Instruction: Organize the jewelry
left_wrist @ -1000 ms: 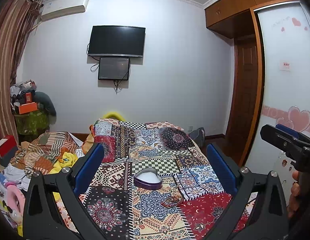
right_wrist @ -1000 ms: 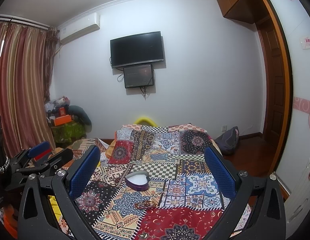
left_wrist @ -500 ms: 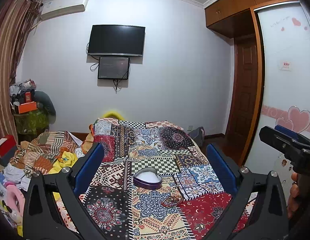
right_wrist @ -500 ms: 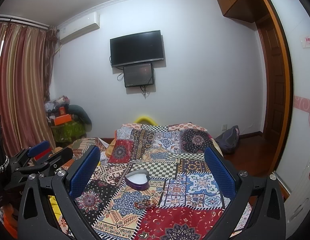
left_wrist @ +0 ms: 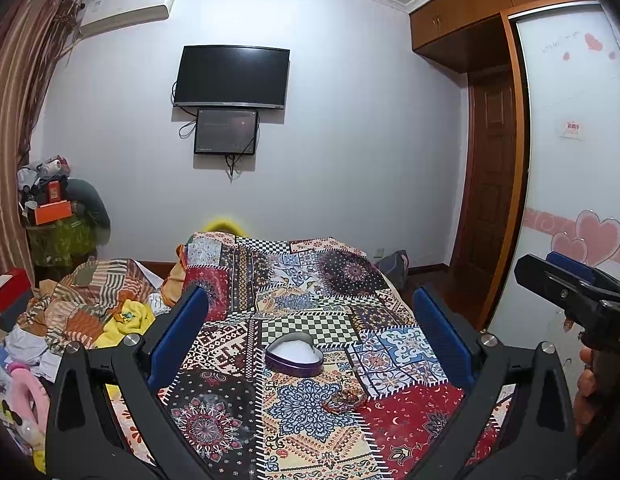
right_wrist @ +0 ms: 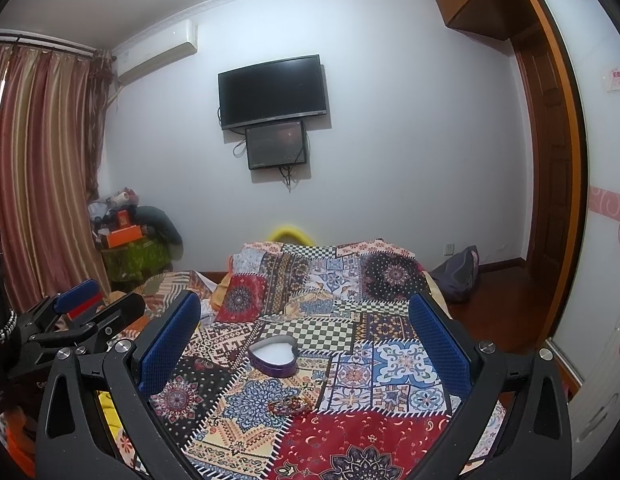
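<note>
Your left gripper (left_wrist: pixel 310 336) has its jaws spread wide w/ nothing in them, held above the bed (left_wrist: pixel 294 280). The heart-shaped tin (left_wrist: pixel 294 357) sits open on the patchwork quilt (left_wrist: pixel 230 412), about centred btwn those jaws, white lining showing. A small beaded bracelet (left_wrist: pixel 343 397) lies on the quilt just nearer you than the tin, slightly toward the right jaw, apart from it. Your right gripper (right_wrist: pixel 306 336) is the same: jaws wide, empty. From that side the tin (right_wrist: pixel 273 357) sits a bit toward the left jaw, bracelet (right_wrist: pixel 291 405) nearer you, near centre. Neither gripper touches anything.
</note>
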The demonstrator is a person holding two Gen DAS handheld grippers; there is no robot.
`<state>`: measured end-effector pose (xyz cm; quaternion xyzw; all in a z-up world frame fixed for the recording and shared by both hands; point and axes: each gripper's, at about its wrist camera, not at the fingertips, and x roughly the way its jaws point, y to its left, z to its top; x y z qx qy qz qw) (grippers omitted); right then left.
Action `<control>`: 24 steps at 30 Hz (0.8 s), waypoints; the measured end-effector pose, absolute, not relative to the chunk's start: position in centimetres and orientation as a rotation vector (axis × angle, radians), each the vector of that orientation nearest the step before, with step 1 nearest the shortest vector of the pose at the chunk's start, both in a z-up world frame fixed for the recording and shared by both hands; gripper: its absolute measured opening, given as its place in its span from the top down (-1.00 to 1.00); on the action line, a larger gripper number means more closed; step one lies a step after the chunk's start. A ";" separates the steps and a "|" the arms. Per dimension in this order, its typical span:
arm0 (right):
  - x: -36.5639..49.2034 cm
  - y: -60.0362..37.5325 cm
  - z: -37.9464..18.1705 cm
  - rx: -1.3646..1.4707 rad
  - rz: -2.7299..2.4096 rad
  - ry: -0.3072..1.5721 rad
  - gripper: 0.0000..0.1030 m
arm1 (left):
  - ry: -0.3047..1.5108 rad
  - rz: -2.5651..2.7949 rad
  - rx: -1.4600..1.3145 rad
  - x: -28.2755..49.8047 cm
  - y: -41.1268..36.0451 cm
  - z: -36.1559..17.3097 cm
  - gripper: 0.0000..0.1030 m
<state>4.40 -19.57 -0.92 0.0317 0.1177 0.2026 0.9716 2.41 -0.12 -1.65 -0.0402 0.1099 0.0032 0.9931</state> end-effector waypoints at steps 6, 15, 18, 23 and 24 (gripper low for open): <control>5.0 -19.4 -1.0 0.064 0.409 0.256 -1.00 | 0.240 0.008 -0.082 3.5 0.0 -2.1 -0.99; 6.9 -19.1 -2.0 0.049 0.396 0.300 -1.00 | 0.293 0.017 -0.094 6.1 0.7 -3.4 -0.99; 8.1 -19.2 -2.7 0.050 0.389 0.329 -1.00 | 0.325 0.020 -0.099 7.4 0.9 -4.2 -0.99; 10.5 -19.4 -4.5 0.060 0.366 0.402 -1.00 | 0.406 0.017 -0.101 10.1 1.3 -6.6 -0.99; 11.1 -19.6 -5.0 0.064 0.360 0.421 -1.00 | 0.418 0.014 -0.103 10.5 1.4 -6.9 -0.99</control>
